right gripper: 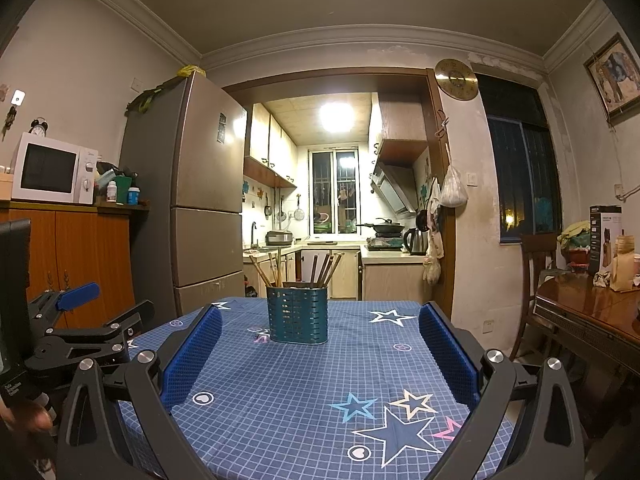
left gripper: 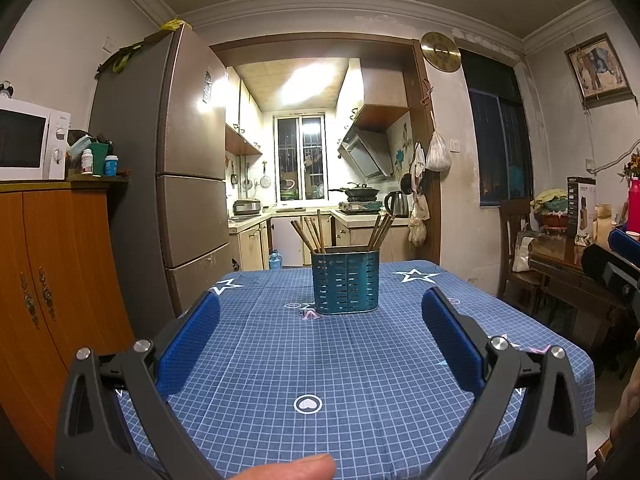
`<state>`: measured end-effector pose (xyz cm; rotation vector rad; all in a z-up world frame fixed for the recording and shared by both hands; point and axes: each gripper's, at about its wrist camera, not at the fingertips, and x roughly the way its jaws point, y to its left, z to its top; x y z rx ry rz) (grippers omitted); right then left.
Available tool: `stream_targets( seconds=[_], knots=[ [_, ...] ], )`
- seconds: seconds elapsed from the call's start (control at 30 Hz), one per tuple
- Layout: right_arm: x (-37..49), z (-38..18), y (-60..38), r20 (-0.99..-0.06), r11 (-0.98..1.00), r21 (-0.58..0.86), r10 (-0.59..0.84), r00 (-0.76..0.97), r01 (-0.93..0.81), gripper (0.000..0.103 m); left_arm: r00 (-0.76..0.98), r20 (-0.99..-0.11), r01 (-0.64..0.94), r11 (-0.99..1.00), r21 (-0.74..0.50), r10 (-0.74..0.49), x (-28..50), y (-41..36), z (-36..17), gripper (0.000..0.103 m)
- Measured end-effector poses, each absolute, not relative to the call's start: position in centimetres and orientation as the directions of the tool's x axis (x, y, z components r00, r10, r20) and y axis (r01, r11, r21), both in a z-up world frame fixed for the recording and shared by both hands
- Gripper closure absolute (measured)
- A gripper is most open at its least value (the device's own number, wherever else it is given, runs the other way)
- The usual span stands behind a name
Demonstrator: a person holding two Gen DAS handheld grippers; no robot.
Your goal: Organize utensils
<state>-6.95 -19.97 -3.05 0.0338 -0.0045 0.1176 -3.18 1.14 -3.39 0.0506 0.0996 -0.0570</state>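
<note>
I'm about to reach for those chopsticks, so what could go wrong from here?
The chopsticks lean loosely in two splayed bunches, so pinching one may drag its neighbours out. The teal holder stands free on the tablecloth and could tip or slide if nudged. Both grippers are open and close together; they might collide.

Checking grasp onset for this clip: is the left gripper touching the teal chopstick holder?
Apart. The left wrist view shows the left gripper open, with bare tablecloth between its fingers and the teal chopstick holder.

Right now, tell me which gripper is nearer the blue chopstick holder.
Left, though only slightly. The left gripper faces the chopstick holder head-on; both are open. The right gripper sits a bit further back, with the holder left of its centre.
</note>
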Motion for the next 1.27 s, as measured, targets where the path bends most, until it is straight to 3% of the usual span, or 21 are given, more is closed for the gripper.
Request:
stream_targets(
  seconds=[0.77,1.0,1.27],
  knots=[
    [-6.2,-3.0,-20.2,0.003,0.992,0.037,0.117,0.993,-0.117,0.005,0.991,-0.118,0.066,0.997,0.047,-0.060,-2.0,1.1,-3.8,0.005],
    [-5.5,-3.6,-20.3,-0.009,0.992,0.040,0.118,0.993,-0.117,0.005,0.986,-0.150,0.076,0.997,-0.014,-0.077,-0.8,2.0,-4.0,0.005],
    [-4.9,-3.8,-20.5,-0.010,0.993,0.041,0.114,0.993,-0.114,0.005,0.983,-0.178,0.037,0.999,-0.002,-0.037,0.2,2.6,-4.4,0.005]
  ],
)
